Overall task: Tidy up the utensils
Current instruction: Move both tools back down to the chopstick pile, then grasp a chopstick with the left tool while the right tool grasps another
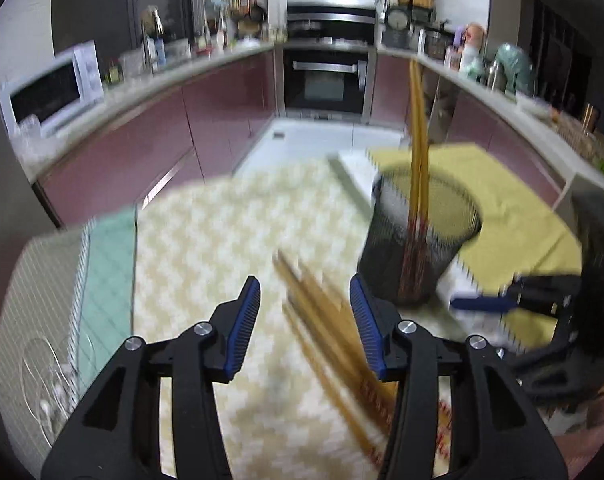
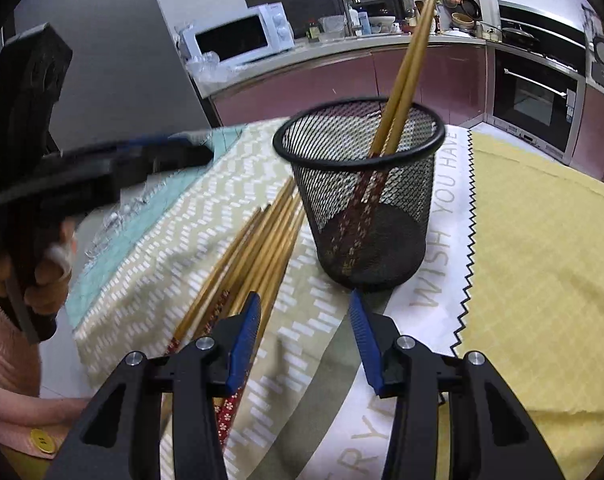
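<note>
The loose chopsticks [image 2: 246, 256] lie in a fanned bundle on the patterned cloth [image 2: 142, 248] that covers the desk, just left of the black mesh holder [image 2: 362, 200]. Two more chopsticks [image 2: 402, 76] already stand in that holder, leaning against its rim. They look like light, stiff bamboo sticks with lacquered, patterned ends: thin, smooth and apt to roll or slide out of a loose pinch. A hold across the plain bamboo near the middle should keep a stick balanced, and taking one or two at a time seems safer than the whole fan. The holder itself is light wire mesh and could tip if a stick is pushed against its wall.

The left claw [image 1: 305, 312] is released, its blue pads [image 1: 248, 300] well apart, hanging over the bundle with the sticks [image 1: 322, 312] showing in the gap. That view is blurred, so whether a pad brushes a stick I cannot tell; nothing looks pinched.

The right claw [image 2: 305, 312] is also released and holds nothing. Its left pad [image 2: 246, 332] stands over the near ends of the bundle, and its right pad lies just before the foot of the holder, apart from it.
</note>
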The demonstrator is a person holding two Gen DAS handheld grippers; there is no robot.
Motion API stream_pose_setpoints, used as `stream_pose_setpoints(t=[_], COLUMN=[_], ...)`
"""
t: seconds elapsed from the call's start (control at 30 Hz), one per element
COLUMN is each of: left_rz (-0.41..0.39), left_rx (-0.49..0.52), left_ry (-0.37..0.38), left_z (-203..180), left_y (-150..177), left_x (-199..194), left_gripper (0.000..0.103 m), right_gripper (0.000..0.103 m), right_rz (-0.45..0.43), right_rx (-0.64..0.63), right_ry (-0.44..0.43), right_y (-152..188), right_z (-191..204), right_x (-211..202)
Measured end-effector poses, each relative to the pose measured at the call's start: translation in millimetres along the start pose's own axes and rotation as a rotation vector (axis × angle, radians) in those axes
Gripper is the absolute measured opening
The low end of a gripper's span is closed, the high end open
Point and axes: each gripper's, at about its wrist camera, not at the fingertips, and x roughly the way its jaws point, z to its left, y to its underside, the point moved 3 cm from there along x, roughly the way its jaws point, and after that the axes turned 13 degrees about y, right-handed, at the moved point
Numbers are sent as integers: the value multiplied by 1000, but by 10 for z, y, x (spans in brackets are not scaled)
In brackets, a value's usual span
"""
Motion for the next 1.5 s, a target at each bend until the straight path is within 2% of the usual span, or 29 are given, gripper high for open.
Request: stream_pose_setpoints(t=[0.13, 0.33, 0.93, 1.17, 1.3, 1.43, 1.47, 1.5], left_rz=[74, 113, 149, 158, 157, 145, 142, 138], left_rx=[-40, -68, -49, -50, -63, -77, -79, -82], left_ry=[11, 16, 21, 38, 48, 42, 39, 39], left_z=[62, 85, 64, 132, 180, 180, 179, 178], left_y=[314, 563, 679, 683, 661, 656, 654, 651], left_x=[154, 258, 351, 326, 322, 323, 318, 309], left_gripper=[46, 46, 43, 34, 20, 13, 12, 10], right_gripper=[44, 44, 43, 40, 34, 25, 20, 9], right_rz=[17, 36, 65, 78, 75, 76, 75, 75], right_rx=[-30, -54, -118, -156, -176, -167, -162, -157], right_ry=[27, 39, 110, 143, 142, 119, 114, 106], right_y=[21, 31, 29, 37, 14, -11, -14, -23], right_z=[81, 202, 324, 398, 437, 438, 439, 444], right_x=[50, 120, 205, 268, 295, 322, 324, 326])
